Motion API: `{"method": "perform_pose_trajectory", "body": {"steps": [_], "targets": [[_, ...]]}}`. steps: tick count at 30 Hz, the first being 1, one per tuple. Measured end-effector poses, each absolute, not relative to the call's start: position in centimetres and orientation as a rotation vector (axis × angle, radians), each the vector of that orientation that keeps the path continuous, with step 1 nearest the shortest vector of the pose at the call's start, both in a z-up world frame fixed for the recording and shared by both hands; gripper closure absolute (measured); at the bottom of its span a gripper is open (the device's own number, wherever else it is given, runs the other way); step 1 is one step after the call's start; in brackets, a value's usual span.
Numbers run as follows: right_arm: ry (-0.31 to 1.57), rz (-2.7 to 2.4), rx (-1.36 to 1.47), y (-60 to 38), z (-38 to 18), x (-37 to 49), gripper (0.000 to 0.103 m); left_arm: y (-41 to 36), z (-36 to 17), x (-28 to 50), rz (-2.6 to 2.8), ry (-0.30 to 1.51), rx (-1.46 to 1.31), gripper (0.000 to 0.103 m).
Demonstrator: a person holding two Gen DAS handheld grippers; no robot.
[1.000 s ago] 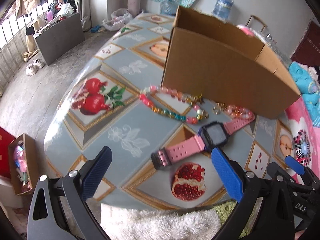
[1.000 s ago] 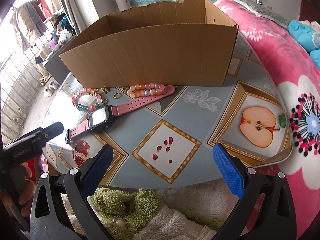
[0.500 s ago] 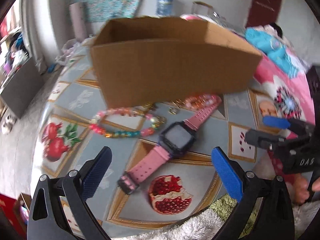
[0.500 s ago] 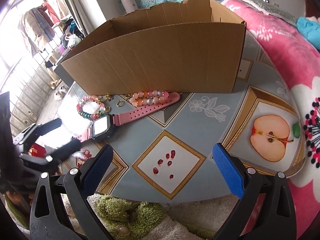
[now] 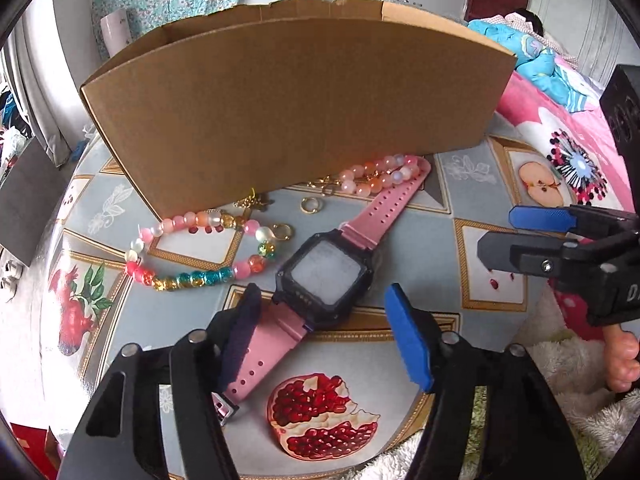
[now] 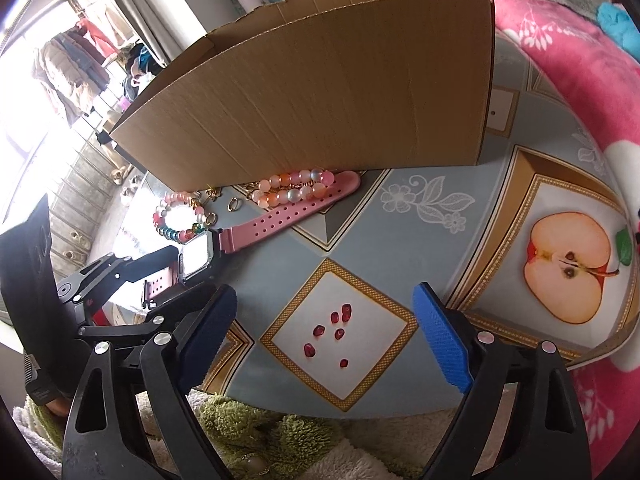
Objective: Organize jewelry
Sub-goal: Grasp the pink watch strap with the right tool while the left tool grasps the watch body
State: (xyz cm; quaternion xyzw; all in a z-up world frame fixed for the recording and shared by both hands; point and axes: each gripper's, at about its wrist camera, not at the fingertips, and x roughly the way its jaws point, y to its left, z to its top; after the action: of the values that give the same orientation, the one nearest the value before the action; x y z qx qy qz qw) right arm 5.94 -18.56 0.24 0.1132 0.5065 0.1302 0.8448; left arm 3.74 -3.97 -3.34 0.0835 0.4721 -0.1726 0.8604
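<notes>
A pink watch with a black square face point(image 5: 325, 272) lies on the patterned table, also in the right wrist view point(image 6: 196, 258). My left gripper point(image 5: 326, 334) is open low over it, its fingers on either side of the near strap and face. A multicoloured bead bracelet point(image 5: 196, 248) lies left of the watch. A pale pink bead bracelet point(image 5: 380, 174) rests on the far strap end by the cardboard box point(image 5: 296, 104). Small gold rings point(image 5: 310, 205) lie between them. My right gripper point(image 6: 324, 334) is open and empty over the table, right of the watch.
The open cardboard box point(image 6: 320, 92) stands just behind the jewelry. The fruit-print tablecloth point(image 6: 440, 240) covers a table with a rounded front edge. A pink floral blanket point(image 6: 560, 48) lies to the right. Fluffy green-white fabric point(image 6: 260, 436) lies at the near edge.
My left gripper has swung right, moved in low over the watch and narrowed its opening around the strap. My right gripper has moved slightly closer to the table. The jewelry has not moved.
</notes>
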Motion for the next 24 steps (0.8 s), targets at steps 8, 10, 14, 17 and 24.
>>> {"method": "perform_pose_trajectory", "body": {"steps": [8,10,14,17,24], "targets": [[1.066,0.287,0.258,-18.7,0.2,5.9,0.019,-4.3,-3.5,3.9,-0.357,0.989,0.209,0.048],[1.067,0.289,0.262,-18.7,0.1,6.0,0.019,-4.2,-3.4,3.8,-0.358,0.987,0.213,0.050],[1.068,0.300,0.299,-19.2,0.1,6.0,0.019,-4.0,-3.3,3.4,-0.367,0.987,0.222,0.057],[1.071,0.323,0.348,-19.7,0.2,6.1,0.020,-3.8,-3.2,3.1,-0.383,0.990,0.219,0.059],[1.103,0.480,0.623,-21.7,-0.4,6.2,0.021,-2.2,-2.9,3.5,-0.460,1.032,0.076,0.061]]}}
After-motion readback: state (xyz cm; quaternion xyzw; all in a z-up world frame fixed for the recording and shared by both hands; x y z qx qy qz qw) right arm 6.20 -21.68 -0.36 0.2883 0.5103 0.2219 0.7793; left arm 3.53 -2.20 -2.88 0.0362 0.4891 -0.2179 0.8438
